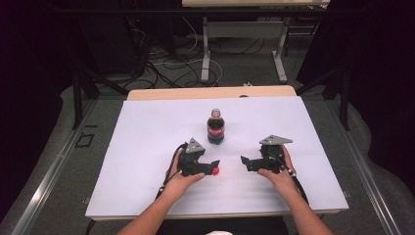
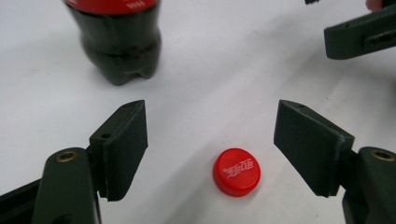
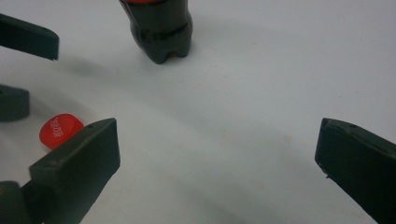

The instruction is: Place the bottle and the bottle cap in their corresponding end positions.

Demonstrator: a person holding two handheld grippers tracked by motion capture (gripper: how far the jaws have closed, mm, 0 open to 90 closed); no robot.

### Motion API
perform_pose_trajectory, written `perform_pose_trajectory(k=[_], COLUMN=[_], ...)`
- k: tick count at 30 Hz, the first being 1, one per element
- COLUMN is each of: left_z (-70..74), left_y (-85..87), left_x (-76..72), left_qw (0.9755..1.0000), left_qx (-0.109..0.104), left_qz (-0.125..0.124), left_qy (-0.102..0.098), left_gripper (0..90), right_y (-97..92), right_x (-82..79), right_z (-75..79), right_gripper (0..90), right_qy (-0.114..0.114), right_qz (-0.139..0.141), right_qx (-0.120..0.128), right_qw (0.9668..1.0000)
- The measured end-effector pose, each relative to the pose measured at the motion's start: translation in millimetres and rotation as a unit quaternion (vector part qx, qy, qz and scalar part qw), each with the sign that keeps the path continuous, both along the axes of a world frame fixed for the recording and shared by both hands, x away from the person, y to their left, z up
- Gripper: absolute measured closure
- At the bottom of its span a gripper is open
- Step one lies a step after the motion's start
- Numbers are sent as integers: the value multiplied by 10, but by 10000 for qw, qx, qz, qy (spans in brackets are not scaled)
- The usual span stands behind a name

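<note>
1. The work in hand looks like uncapping a bottle [image 1: 216,127] and setting its cap [image 2: 236,171] down. The bottle stands upright on the white mat [image 1: 147,147] at mid-table, beyond the two grippers and roughly between them.

2. The cap is off the bottle. In the left gripper view it lies flat on the mat, printed top up, between the two pads but touching neither — free of the claw.

3. The left gripper [image 1: 211,168] has its jaws fairly wide, with clear mat on both sides of the cap. It holds nothing. In the high view the red cap sits just at the tip of this gripper, on the side facing the other hand.

4. The right gripper [image 1: 244,160] is wide open and empty; its own view shows only bare mat between its pads, with the bottle's base ahead and the cap off to one side near the other gripper's jaws. It points toward the left gripper, the two a short way apart.

5. Judged from how things lie, the unscrewing and the setting-down of the cap are done. The release looks complete, since no pad presses the cap.

6. What is left seems small — drawing both grippers clear of cap and bottle. Whether the bottle's neck is fully bare is hard to tell, as the high view is too small there.

7. The bottle looks dark and full, so a knock from a gripper could spill it.
</note>
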State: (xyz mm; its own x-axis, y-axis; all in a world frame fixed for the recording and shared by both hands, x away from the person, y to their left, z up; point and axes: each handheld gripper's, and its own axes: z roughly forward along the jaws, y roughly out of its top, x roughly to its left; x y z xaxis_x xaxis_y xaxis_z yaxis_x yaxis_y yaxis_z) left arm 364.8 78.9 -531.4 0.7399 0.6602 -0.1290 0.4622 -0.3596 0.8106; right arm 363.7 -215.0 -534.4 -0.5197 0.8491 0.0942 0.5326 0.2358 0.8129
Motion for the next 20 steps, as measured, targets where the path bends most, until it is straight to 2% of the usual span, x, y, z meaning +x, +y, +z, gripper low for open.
perform_pose_trajectory(k=[2,4,6,8,9,14,17,20], left_z=[52,98,130,157,169,179,173,159], left_y=[100,223,347,476,548,852,1007,1131], left_x=[-3,-2,-7,-10,-5,3,6,4], left_qw=[9999,9998,9994,9986,9981,9927,9895,9866], left_qx=[-49,-60,-172,-127,-31,-149,-204,-337], left_qz=[70,176,308,504,610,1193,1418,1589], left_qy=[-56,-23,67,43,-30,88,173,144], left_gripper=[264,262,263,262,258,160,95,21], right_y=[-15,-27,-41,-56,-60,-96,-118,-131], right_x=[-2,4,2,0,-1,-9,-13,-9], right_z=[5,5,10,17,16,11,15,8], right_gripper=[0,0,0,0,0,0,0,0], right_qy=[11,-33,-11,-8,-23,-27,4,-26], right_qz=[4,-20,-60,-71,-81,-137,-171,-170], right_qx=[19,27,52,81,84,63,64,58], right_qw=[10000,10000,10000,9999,9999,9999,9998,9998])
